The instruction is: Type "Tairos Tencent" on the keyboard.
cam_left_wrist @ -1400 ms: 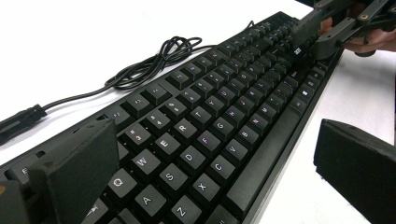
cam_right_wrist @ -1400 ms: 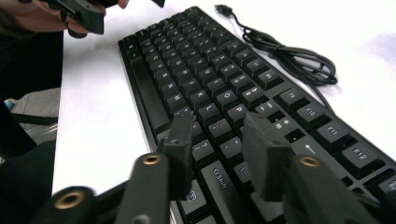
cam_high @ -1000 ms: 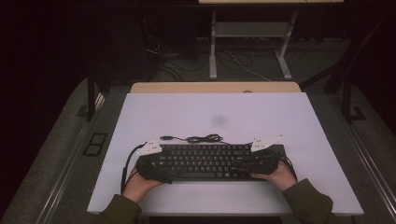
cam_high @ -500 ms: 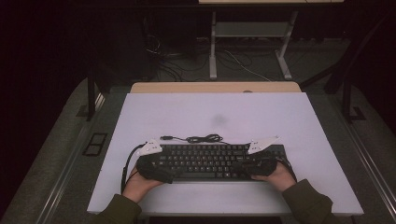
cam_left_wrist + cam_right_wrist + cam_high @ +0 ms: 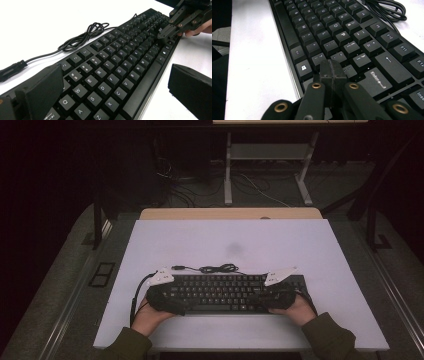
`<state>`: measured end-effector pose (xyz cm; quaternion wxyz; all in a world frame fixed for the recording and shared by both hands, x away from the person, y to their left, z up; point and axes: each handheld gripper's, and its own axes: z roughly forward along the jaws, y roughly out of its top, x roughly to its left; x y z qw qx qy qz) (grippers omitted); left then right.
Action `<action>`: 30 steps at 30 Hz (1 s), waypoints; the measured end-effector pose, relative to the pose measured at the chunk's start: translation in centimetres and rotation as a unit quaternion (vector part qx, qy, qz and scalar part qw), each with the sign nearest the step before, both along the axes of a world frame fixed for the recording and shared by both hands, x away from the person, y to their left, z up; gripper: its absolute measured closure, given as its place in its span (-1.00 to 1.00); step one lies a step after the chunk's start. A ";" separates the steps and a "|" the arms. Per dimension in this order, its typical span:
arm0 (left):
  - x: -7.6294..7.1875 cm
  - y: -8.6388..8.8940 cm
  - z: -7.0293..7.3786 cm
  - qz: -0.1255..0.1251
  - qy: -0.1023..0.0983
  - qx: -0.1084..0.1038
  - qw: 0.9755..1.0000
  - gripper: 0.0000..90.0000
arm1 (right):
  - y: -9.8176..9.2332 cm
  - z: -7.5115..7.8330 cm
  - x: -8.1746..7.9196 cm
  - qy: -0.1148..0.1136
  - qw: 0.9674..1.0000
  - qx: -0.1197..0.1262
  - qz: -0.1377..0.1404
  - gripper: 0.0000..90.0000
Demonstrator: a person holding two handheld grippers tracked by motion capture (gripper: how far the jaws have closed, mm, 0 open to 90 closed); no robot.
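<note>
A black keyboard (image 5: 225, 292) lies near the front edge of the white table (image 5: 345, 265), its coiled cable (image 5: 215, 268) just behind it. My left gripper (image 5: 170, 301) is open at the keyboard's left end. In the left gripper view its jaws straddle the keyboard (image 5: 112, 72), one at the back edge, the other off the front edge with a gap of table showing. My right gripper (image 5: 266, 297) is shut, with nothing between its jaws. Its joined tips (image 5: 332, 72) sit over the keys beside the Windows key of the keyboard (image 5: 342, 37). The left gripper view shows that right gripper (image 5: 166, 32) at the far end.
A faint dark smudge (image 5: 234, 248) marks the table's middle. A wooden strip (image 5: 230, 213) runs along the far edge. Beyond it stand a metal desk frame (image 5: 227, 175) and loose cables on the floor. Open white surface lies behind and to both sides of the keyboard.
</note>
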<state>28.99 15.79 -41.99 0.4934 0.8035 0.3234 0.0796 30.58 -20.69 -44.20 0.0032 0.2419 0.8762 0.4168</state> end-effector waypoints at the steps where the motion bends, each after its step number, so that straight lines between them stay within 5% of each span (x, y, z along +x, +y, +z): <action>1: 0.1 -0.1 0.0 -0.001 -0.001 0.000 1.000 -1.00 | 0.0 0.0 0.0 0.000 1.000 0.000 0.000 0.99; 20: 1.6 -1.6 0.1 -0.008 -0.001 -0.004 1.000 -0.89 | 0.0 0.0 0.0 0.000 1.000 0.002 -0.001 0.99; 30: 2.4 -2.4 0.0 -0.018 0.005 -0.003 1.000 -0.62 | 0.0 0.0 0.0 0.001 1.000 0.002 -0.001 0.99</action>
